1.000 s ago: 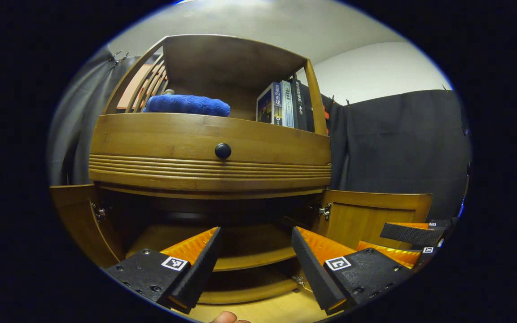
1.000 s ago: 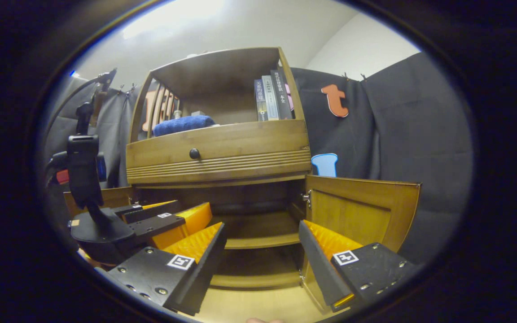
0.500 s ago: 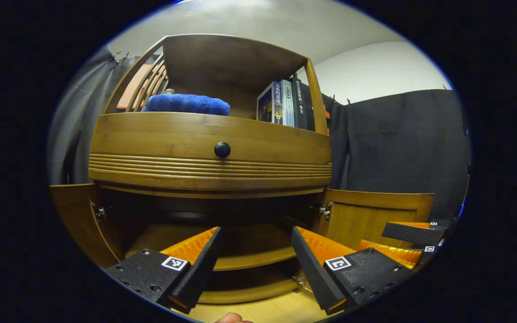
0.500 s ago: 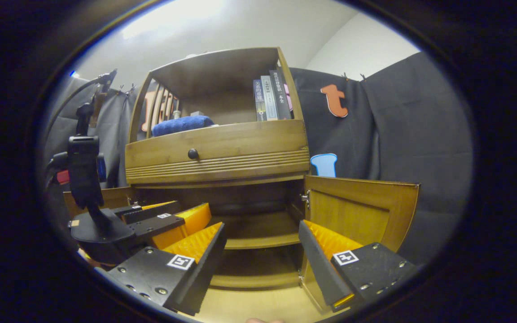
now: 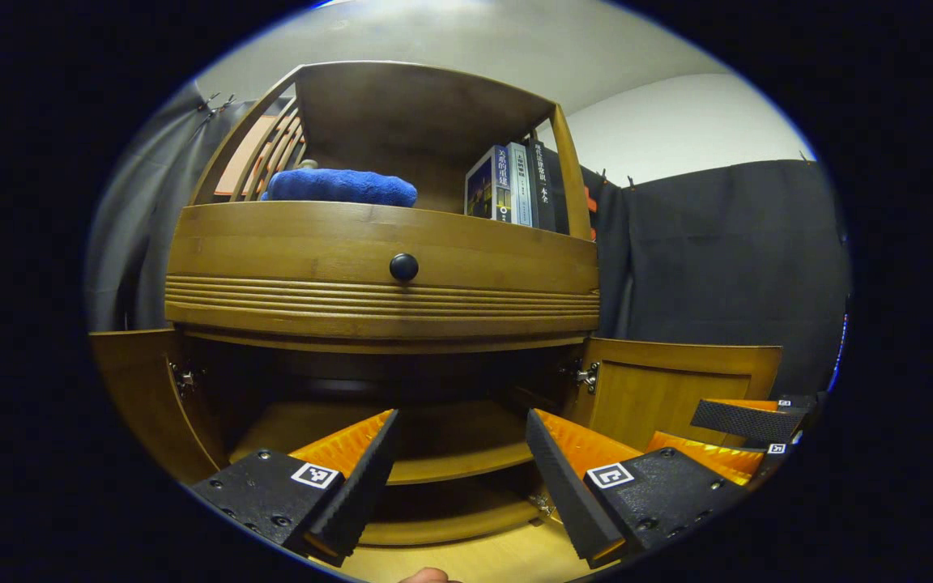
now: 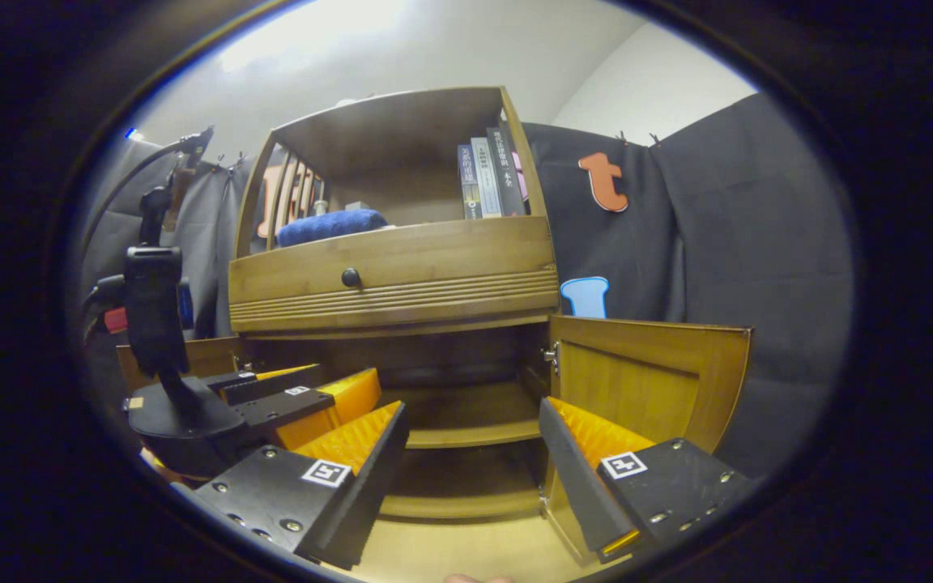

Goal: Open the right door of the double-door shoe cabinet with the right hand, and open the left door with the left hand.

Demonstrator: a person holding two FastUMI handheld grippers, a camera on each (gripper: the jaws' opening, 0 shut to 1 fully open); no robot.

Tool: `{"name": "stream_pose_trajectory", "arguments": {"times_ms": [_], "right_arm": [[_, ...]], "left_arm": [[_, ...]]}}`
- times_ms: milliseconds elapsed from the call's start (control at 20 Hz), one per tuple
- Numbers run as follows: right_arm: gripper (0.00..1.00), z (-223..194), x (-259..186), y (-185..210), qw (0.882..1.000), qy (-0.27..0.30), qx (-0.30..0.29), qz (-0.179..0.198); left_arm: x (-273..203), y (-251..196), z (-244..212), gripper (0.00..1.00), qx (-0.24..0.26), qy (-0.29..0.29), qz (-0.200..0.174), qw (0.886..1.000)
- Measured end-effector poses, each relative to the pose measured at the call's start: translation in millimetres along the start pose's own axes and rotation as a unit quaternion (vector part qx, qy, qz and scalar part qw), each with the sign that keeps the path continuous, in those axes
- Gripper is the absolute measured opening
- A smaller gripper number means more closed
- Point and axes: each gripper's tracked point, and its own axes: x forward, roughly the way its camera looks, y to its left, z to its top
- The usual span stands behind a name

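Almost nothing has moved since the earlier frames: both views have drifted by a hair and the doors stand as they did. The right door (image 6: 651,387) of the shoe cabinet (image 5: 381,275) is swung wide on its hinge, its inner panel facing the cameras, and the left door (image 5: 138,397) is swung out to the other side, seen edge-on at the rim of the left gripper view. Between them the lower compartment gapes dark, with bare wooden shelves. Judging by this, both opening steps look done and the hands are merely backing off; nothing more seems called for than pulling clear without knocking a door.

The left gripper (image 5: 460,457) hangs in front of the opening with jaws spread and empty, and the right gripper (image 6: 473,453) likewise, spread on nothing. Above the doors sits a drawer with a dark knob (image 5: 403,266), then an open shelf with a blue towel (image 5: 338,187) and upright books (image 5: 511,186).
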Motion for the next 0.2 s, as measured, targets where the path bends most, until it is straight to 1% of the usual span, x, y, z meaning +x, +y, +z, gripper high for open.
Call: {"name": "stream_pose_trajectory", "arguments": {"times_ms": [50,100,150,200], "right_arm": [[0.97,-0.1,-0.5,0.2,1.000,0.000,0.001,0.001],[0.97,0.6,-1.6,-0.1,1.000,0.000,0.002,0.001],[0.97,0.5,-1.8,0.0,1.000,-0.002,0.003,0.001],[0.89,1.9,-3.2,-0.4,1.000,-0.004,0.004,0.001]], "left_arm": [[-0.6,0.1,0.1,0.95,0.000,0.001,0.001,1.000],[-1.7,0.2,-0.4,0.92,0.001,0.001,0.002,1.000],[-2.7,0.5,0.4,0.95,0.001,0.001,0.003,1.000],[-3.2,-0.2,0.5,0.92,0.002,0.000,0.002,1.000]]}}
